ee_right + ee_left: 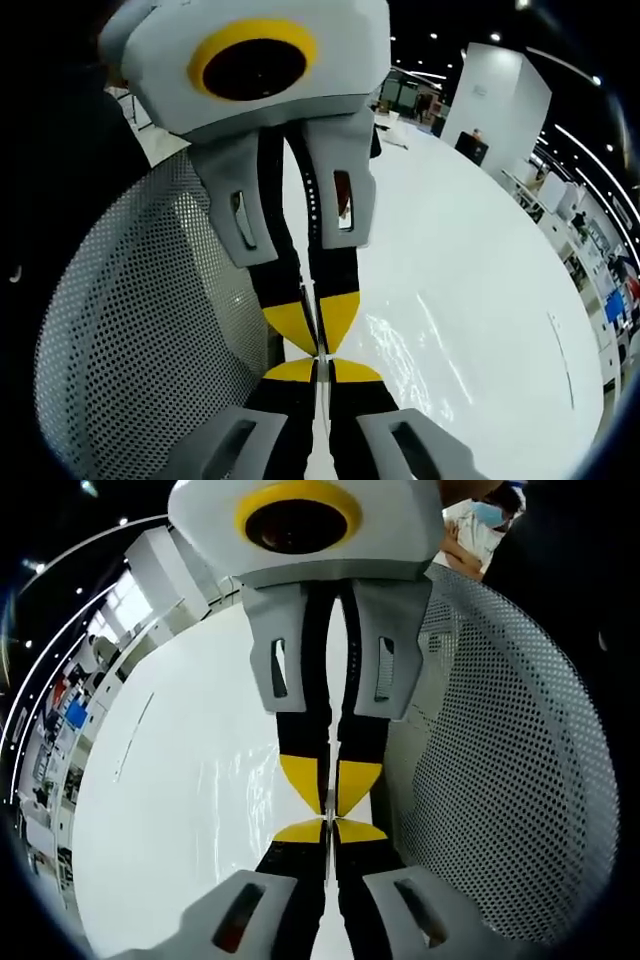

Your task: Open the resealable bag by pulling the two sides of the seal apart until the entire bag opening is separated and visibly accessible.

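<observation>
The clear resealable bag shows as glossy, wrinkled film over the white table, also seen as the bag. Its top edge runs edge-on as a thin line between both pairs of jaws. My left gripper rises from the bottom of the left gripper view, yellow-tipped fingers shut on that edge. My right gripper meets it tip to tip from above, also shut on the film. In the right gripper view my right gripper faces the left gripper the same way.
A grey perforated metal panel curves close beside the grippers, seen again as the panel. The white table stretches away on the other side. Shelves and desks stand in the hall behind, and a person sits far off.
</observation>
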Demonstrator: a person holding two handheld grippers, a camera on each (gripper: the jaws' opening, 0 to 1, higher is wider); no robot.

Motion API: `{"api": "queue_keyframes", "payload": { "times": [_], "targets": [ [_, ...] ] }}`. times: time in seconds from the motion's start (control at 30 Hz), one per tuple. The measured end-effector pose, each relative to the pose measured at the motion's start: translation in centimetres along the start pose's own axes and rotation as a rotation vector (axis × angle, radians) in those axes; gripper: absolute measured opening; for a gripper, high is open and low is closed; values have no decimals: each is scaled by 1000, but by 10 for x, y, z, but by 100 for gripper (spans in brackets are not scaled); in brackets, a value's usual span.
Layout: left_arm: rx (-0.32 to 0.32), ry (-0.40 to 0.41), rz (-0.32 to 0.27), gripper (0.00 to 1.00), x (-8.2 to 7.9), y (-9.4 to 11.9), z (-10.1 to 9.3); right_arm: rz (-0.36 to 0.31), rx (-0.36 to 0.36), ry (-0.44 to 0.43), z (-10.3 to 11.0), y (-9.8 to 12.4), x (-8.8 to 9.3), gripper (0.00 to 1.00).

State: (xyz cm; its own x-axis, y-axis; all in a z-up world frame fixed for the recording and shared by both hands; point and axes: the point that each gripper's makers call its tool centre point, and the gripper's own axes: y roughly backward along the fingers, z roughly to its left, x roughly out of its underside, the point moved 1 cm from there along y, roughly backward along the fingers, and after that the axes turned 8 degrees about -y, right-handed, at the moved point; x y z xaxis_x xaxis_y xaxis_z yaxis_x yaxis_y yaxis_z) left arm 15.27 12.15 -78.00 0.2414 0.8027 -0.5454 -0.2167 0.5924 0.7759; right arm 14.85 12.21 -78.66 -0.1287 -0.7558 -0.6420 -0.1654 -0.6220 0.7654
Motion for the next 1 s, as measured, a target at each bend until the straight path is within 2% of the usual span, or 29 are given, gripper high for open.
{"api": "queue_keyframes", "payload": {
  "times": [0.13,0.27,0.37,0.5,0.6,1.0],
  "targets": [
    [-7,-10,-4,0,-1,-1,0,-1,3,-1,-1,1,1,0],
    [-53,6,-22,0,-3,2,4,-12,9,-5,-4,4,0,0],
    [-61,-1,-26,0,-4,2,4,-22,2,-9,-4,5,0,0],
    [-47,27,-12,0,-2,1,3,-10,5,7,-2,2,2,0],
    [-41,17,-7,0,-2,1,2,-6,3,1,-3,2,4,0],
    [-50,26,-27,0,-2,3,5,-1,9,-26,-7,6,12,0]
  ]
}}
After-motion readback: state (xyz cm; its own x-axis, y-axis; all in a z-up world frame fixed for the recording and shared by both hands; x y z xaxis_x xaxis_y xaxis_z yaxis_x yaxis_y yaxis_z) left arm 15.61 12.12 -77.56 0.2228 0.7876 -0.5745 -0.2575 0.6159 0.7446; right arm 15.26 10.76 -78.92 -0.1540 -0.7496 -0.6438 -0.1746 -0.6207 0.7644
